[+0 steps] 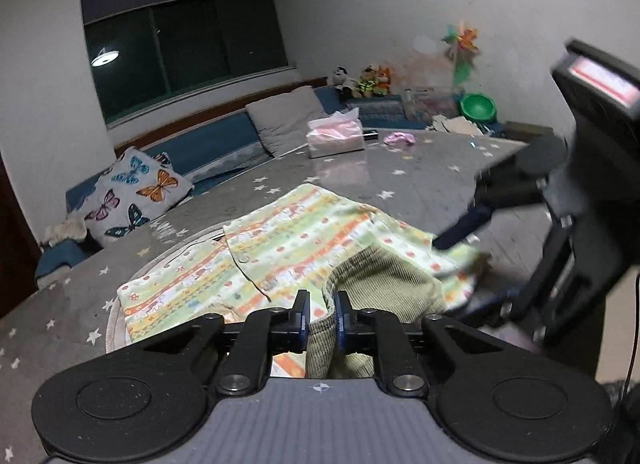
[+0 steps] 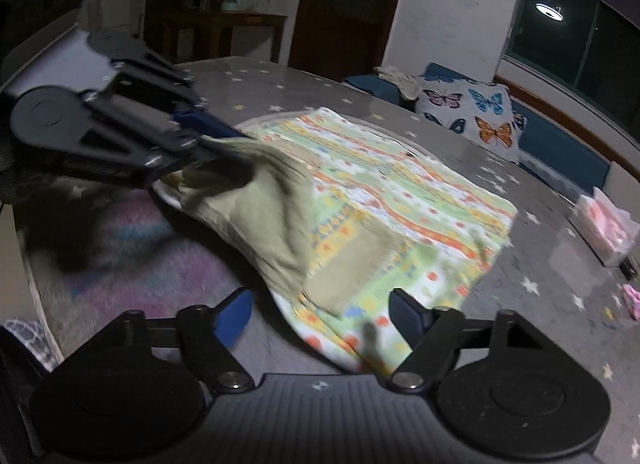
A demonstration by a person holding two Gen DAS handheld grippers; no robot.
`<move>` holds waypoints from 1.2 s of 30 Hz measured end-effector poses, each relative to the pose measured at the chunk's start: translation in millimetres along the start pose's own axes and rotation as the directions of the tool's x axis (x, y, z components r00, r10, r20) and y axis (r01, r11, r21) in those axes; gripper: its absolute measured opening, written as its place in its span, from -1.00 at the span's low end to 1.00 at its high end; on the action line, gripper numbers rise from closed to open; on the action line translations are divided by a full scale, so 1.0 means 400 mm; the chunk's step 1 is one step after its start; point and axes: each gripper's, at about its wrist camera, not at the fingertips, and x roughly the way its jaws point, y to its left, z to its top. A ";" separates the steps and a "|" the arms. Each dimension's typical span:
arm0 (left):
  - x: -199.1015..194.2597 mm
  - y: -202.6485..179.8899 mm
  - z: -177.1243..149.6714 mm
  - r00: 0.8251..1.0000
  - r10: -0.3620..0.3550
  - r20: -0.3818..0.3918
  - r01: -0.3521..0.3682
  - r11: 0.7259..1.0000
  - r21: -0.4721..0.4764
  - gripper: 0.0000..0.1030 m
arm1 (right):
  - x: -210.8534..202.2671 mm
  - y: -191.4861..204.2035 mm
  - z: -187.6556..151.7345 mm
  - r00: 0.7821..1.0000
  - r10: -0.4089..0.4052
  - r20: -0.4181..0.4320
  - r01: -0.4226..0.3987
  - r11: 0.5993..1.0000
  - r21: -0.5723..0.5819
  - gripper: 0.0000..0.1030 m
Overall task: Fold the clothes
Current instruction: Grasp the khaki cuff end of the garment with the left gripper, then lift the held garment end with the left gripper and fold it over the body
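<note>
A child's garment (image 1: 288, 248) with a green, orange and white print outside and olive corduroy lining (image 1: 384, 284) lies on a grey star-print table (image 1: 400, 168). My left gripper (image 1: 322, 314) is shut on the corduroy edge and lifts it; it also shows in the right wrist view (image 2: 224, 140) holding that flap (image 2: 256, 216). My right gripper (image 2: 320, 314) is open, just above the garment's near corner (image 2: 360, 328). Its fingers show blurred in the left wrist view (image 1: 460, 228) at the garment's right edge.
A tissue box (image 1: 336, 134) and a small pink cloth (image 1: 398, 139) sit on the far side of the table. A butterfly cushion (image 1: 132, 196) and a grey cushion (image 1: 284, 118) lie on the blue bench behind. Toys and a green bowl (image 1: 478, 106) stand in the far corner.
</note>
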 end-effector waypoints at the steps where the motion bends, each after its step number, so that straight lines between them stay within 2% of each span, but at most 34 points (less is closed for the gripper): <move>1: 0.005 0.007 0.003 1.000 -0.001 -0.002 0.001 1.000 -0.011 -0.73 | 0.007 0.002 0.004 1.000 0.004 0.005 -0.004 1.000 0.002 0.23; 4: 0.017 0.026 0.010 1.000 -0.004 -0.010 0.003 0.999 -0.043 -0.72 | 0.038 0.002 0.018 0.999 0.036 -0.001 -0.036 0.999 0.020 -0.08; 6: 0.014 0.034 0.003 1.000 0.000 -0.017 -0.001 0.998 -0.055 -0.65 | 0.054 -0.005 0.023 0.997 0.074 -0.011 -0.073 0.996 0.049 -0.47; 8: -0.004 0.037 -0.010 1.000 0.018 -0.022 -0.019 0.998 -0.052 -0.53 | 0.057 -0.015 0.029 0.996 0.092 -0.006 -0.092 0.992 0.081 -0.58; 10: -0.022 0.040 -0.023 0.999 0.036 -0.027 -0.037 0.998 -0.050 0.05 | 0.055 -0.026 0.036 0.995 0.104 0.006 -0.104 0.988 0.113 -0.63; 15: -0.100 0.047 -0.079 0.995 0.084 -0.045 -0.085 0.996 -0.023 0.49 | 0.039 -0.058 0.062 0.994 0.104 0.044 -0.110 0.977 0.183 -0.72; 21: -0.117 0.023 -0.139 0.982 0.171 -0.074 -0.164 0.981 0.101 0.52 | 0.033 -0.076 0.089 0.993 0.098 0.070 -0.111 0.972 0.209 -0.75; 23: -0.101 0.019 -0.148 0.976 0.205 -0.076 -0.193 0.971 0.143 0.44 | 0.029 -0.073 0.089 0.993 0.092 0.077 -0.106 0.972 0.208 -0.76; 24: -0.094 0.019 -0.151 0.975 0.208 -0.074 -0.195 0.969 0.153 0.26 | 0.027 -0.071 0.088 0.993 0.089 0.080 -0.104 0.973 0.207 -0.77; 25: -0.087 0.023 -0.153 0.975 0.209 -0.080 -0.195 0.968 0.156 -0.02 | 0.024 -0.069 0.087 0.993 0.086 0.084 -0.101 0.973 0.206 -0.78; 26: -0.081 0.026 -0.156 0.974 0.209 -0.085 -0.194 0.968 0.159 -0.16 | 0.022 -0.067 0.086 0.993 0.083 0.087 -0.099 0.974 0.205 -0.79; 28: -0.074 0.039 -0.157 0.973 0.210 -0.095 -0.195 0.971 0.141 -0.70 | 0.017 -0.064 0.085 0.993 0.076 0.095 -0.094 0.975 0.203 -0.82; 31: -0.098 0.046 -0.148 0.978 0.193 -0.076 -0.185 0.977 0.103 -0.83 | 0.004 -0.053 0.082 0.992 0.060 0.109 -0.080 0.978 0.191 -0.84; 36: -0.182 0.029 -0.118 0.985 0.165 -0.042 -0.163 0.985 0.064 -0.85 | -0.059 -0.038 0.072 0.988 0.073 0.137 -0.096 0.981 0.170 -0.85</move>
